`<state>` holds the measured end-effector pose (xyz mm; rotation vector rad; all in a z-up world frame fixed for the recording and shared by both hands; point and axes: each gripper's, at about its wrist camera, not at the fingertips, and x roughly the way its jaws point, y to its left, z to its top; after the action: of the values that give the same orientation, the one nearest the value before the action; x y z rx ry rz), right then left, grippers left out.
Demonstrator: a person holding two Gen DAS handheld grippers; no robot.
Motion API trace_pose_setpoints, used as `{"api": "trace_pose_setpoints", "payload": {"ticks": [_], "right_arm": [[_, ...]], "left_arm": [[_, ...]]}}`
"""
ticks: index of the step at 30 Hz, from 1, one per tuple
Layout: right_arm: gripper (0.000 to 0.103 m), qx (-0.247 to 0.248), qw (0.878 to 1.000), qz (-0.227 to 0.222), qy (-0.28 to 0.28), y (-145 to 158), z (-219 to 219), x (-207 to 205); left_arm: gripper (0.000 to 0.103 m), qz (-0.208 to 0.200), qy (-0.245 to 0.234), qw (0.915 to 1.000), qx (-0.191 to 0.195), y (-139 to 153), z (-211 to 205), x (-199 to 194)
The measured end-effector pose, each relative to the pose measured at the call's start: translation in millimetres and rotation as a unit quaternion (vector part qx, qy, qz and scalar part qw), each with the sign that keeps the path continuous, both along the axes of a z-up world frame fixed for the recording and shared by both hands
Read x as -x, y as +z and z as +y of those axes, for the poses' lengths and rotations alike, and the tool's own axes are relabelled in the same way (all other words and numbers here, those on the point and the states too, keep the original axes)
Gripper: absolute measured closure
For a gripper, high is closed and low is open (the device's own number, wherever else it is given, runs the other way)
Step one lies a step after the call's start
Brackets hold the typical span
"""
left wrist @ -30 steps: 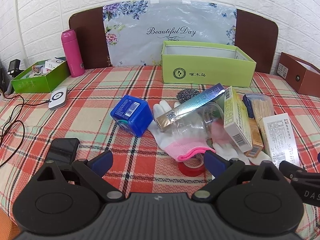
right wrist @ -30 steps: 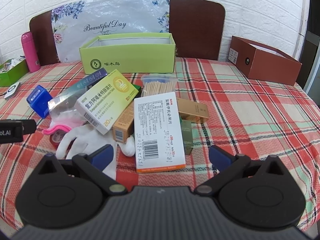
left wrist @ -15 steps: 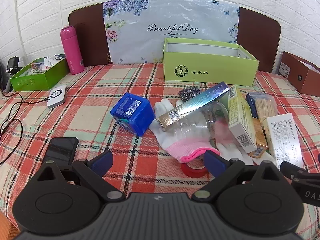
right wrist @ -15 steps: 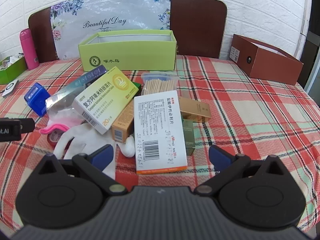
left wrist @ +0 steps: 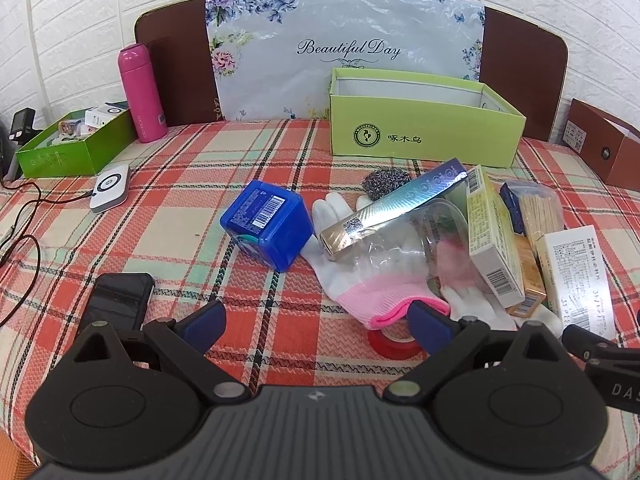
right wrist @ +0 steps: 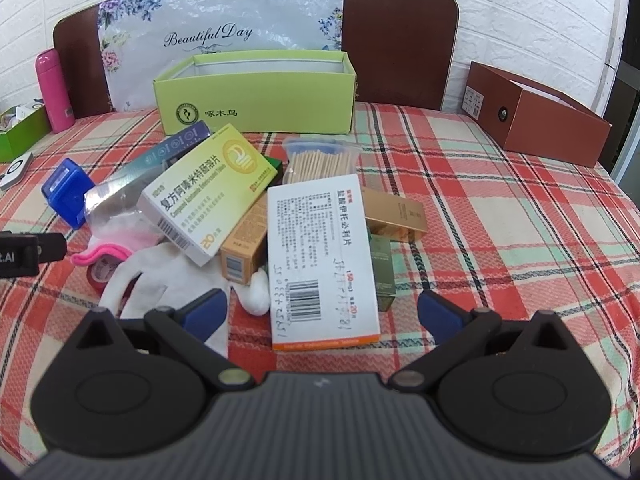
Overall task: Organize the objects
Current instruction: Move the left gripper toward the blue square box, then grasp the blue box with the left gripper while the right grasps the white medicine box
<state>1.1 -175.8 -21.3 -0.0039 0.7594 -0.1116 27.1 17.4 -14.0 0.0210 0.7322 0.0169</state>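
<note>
A pile lies on the plaid tablecloth in front of an open light-green box [left wrist: 424, 128] [right wrist: 256, 100]. It holds a blue plastic case [left wrist: 268, 228] [right wrist: 66, 192], a silver toothpaste carton [left wrist: 392, 208], a clear cup [left wrist: 404, 252], white-and-pink gloves [left wrist: 380, 300] [right wrist: 160, 276], a yellow medicine box [right wrist: 208, 196], a white medicine box [right wrist: 320, 256], a bag of toothpicks [right wrist: 320, 158] and a red tape roll [left wrist: 394, 342]. My left gripper [left wrist: 316, 326] is open and empty, just short of the gloves. My right gripper [right wrist: 322, 312] is open and empty over the white medicine box's near end.
A pink bottle [left wrist: 142, 92] and a dark-green box [left wrist: 76, 148] of small items stand at the far left. A white charger [left wrist: 110, 188] with cables and a black phone [left wrist: 118, 300] lie at the left. A brown box [right wrist: 536, 120] stands at the far right.
Both grippers have moved slightly back and up from the pile, so the views show a little more of the table. Both stay open. No object has moved.
</note>
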Motion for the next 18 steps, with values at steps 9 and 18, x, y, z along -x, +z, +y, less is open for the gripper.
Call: {"api": "trace_pose_setpoints", "payload": {"ticks": [9, 18], "right_arm": [[0.000, -0.005, 1.000, 0.006, 0.004, -6, -6, -13], [0.000, -0.033, 0.999, 0.008, 0.015, -11, -25, -40]], "left_arm": [[0.003, -0.010, -0.029, 0.9994, 0.018, 4, 25, -28], [0.006, -0.013, -0.086, 0.9961, 0.008, -5, 52, -89]]}}
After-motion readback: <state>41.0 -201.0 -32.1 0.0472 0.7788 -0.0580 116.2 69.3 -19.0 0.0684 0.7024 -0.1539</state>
